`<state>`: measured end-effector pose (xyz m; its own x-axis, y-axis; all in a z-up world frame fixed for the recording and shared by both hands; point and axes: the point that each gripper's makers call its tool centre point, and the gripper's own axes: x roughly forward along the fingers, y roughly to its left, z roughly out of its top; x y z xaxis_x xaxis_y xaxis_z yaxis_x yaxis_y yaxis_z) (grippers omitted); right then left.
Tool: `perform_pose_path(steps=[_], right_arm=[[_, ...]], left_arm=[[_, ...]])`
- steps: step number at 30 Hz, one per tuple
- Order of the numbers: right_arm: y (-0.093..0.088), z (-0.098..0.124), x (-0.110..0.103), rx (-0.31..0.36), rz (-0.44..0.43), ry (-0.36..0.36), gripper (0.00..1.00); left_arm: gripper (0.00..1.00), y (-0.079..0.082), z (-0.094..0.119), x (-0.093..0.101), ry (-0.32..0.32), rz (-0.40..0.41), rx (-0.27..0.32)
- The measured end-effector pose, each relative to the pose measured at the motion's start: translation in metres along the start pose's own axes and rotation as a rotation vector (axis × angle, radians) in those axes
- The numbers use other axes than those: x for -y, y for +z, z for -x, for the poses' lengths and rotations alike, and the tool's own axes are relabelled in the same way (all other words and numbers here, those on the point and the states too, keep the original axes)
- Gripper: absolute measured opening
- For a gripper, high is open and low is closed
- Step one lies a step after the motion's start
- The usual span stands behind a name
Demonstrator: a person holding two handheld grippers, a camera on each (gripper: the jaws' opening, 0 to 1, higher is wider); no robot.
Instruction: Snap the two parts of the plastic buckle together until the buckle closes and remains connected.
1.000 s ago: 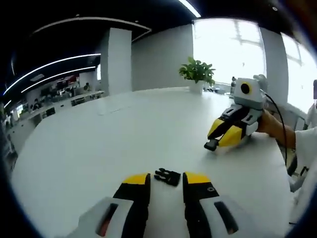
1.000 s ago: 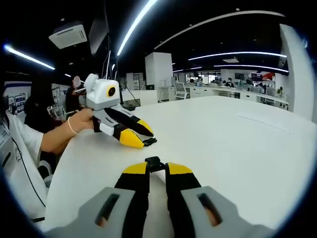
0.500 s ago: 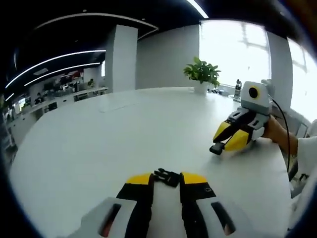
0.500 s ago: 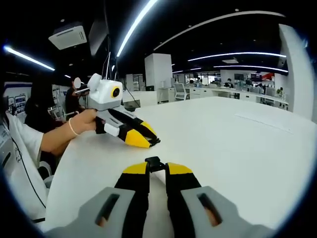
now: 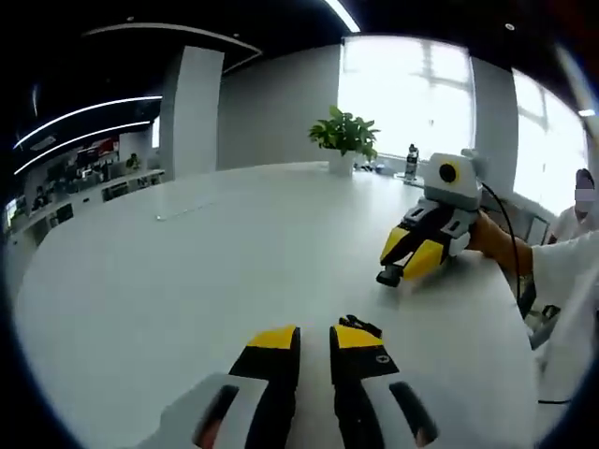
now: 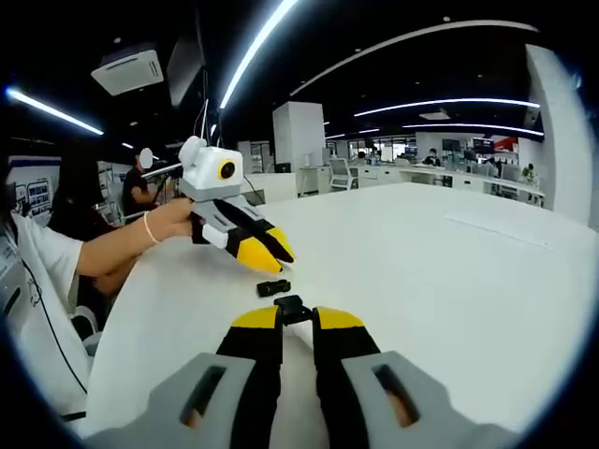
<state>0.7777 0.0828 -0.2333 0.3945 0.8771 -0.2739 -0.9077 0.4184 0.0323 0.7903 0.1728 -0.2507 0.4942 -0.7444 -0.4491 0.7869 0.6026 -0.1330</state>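
My right gripper (image 6: 297,318) is shut on one black buckle part (image 6: 293,307), which sticks out between its yellow tips just above the white table (image 6: 449,281). The same gripper (image 5: 391,273) appears at the right of the left gripper view with that part (image 5: 387,277) at its tip. The second black buckle part (image 6: 272,288) lies loose on the table, just in front of the held one. My left gripper (image 6: 274,257) hovers slightly above it with jaws together and nothing between them. In the left gripper view this loose part (image 5: 360,325) lies past the right jaw tip of my left gripper (image 5: 315,339).
A potted plant (image 5: 343,134) and a bottle (image 5: 411,161) stand at the table's far edge. A person's hand (image 6: 173,224) holds the left gripper, with a cable (image 5: 510,234) trailing from the right one. Office desks and chairs (image 6: 337,171) stand beyond the table.
The left gripper's jaws have narrowed, and the buckle part that sat between their tips now lies off to one side. In the right gripper view, the left gripper has risen off that part.
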Motion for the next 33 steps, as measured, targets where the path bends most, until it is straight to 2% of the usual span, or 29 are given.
perform_pose_path(steps=[2,5,9,10,11,14,18,21,23,28,33], right_arm=[[0.0,0.0,0.0,0.0,0.0,-0.001,0.12],[0.0,0.0,0.0,0.002,-0.001,-0.002,0.12],[0.001,0.001,0.001,0.004,-0.002,-0.003,0.12],[0.001,0.001,0.001,0.004,-0.002,-0.003,0.12],[0.001,0.001,0.001,0.003,-0.002,-0.003,0.12],[0.001,0.001,0.001,0.003,-0.001,-0.002,0.12],[0.001,0.001,0.001,0.005,-0.001,-0.003,0.12],[0.001,0.002,0.001,0.007,-0.002,-0.003,0.12],[0.001,0.002,0.0,0.006,-0.001,-0.002,0.12],[0.001,0.002,0.0,0.007,-0.003,-0.001,0.12],[0.001,0.003,0.0,0.01,-0.004,0.0,0.12]], left_arm=[[0.13,0.003,0.0,0.005,-0.008,0.027,0.03],[0.23,0.0,0.001,0.015,0.008,0.056,0.038],[0.34,-0.008,0.001,0.017,0.101,0.117,0.039],[0.36,-0.005,0.0,0.018,0.115,0.114,0.068],[0.37,-0.006,0.0,0.021,0.121,0.135,0.067],[0.4,-0.005,-0.001,0.025,0.148,0.136,0.068],[0.42,-0.006,-0.004,0.025,0.205,0.083,0.044],[0.42,-0.009,-0.007,0.029,0.238,0.026,0.014],[0.4,-0.008,-0.011,0.033,0.238,0.024,0.011],[0.23,-0.007,-0.016,0.032,0.233,0.025,0.006],[0.16,-0.009,-0.017,0.03,0.229,0.029,0.005]])
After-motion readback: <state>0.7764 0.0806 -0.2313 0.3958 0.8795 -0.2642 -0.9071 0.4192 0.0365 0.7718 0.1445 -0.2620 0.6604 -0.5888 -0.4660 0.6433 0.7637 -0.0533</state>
